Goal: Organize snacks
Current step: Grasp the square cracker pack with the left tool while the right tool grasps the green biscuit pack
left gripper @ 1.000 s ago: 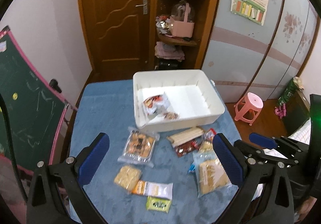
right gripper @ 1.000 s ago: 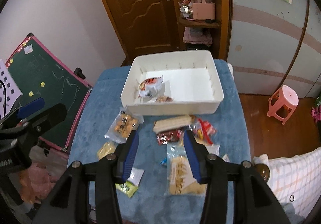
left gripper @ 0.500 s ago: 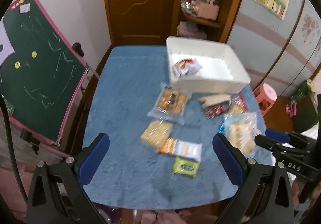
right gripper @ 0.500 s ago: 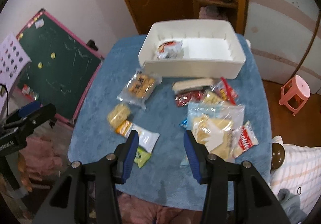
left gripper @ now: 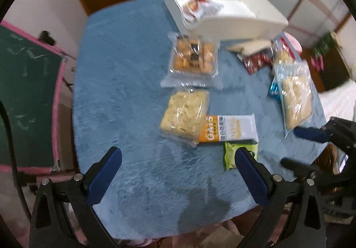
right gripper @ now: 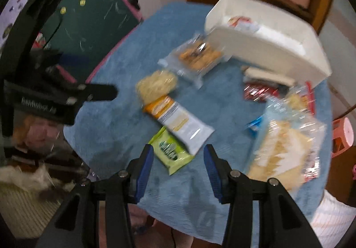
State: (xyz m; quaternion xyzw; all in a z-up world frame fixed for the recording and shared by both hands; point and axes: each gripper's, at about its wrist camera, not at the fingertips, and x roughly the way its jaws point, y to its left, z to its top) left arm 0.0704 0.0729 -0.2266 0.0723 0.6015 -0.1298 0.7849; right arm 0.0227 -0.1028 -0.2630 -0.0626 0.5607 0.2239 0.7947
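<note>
Several snack packs lie on a blue cloth-covered table point(left gripper: 124, 74). A white bin point(left gripper: 240, 23) at the far side holds one red-and-white pack point(left gripper: 198, 6). My left gripper point(left gripper: 178, 154) is open and empty, above the near table edge, in front of a pale cracker pack point(left gripper: 184, 114) and an orange-white oat bar point(left gripper: 229, 129). My right gripper point(right gripper: 178, 150) is open and empty, just above a small green pack point(right gripper: 171, 151). The oat bar point(right gripper: 178, 119) lies just beyond it. A cookie tray pack point(left gripper: 192, 61) sits near the bin.
A large clear bag of crackers point(right gripper: 282, 148) lies at the right, with red packs point(right gripper: 260, 92) and a wafer pack point(right gripper: 267, 74) in front of the bin. A green chalkboard point(right gripper: 89, 10) stands left of the table. A pink stool point(right gripper: 342, 136) stands at the right.
Both grippers have dropped lower and closer to the near snacks. The right gripper has swung left toward the green pack. Both stay open and empty.
</note>
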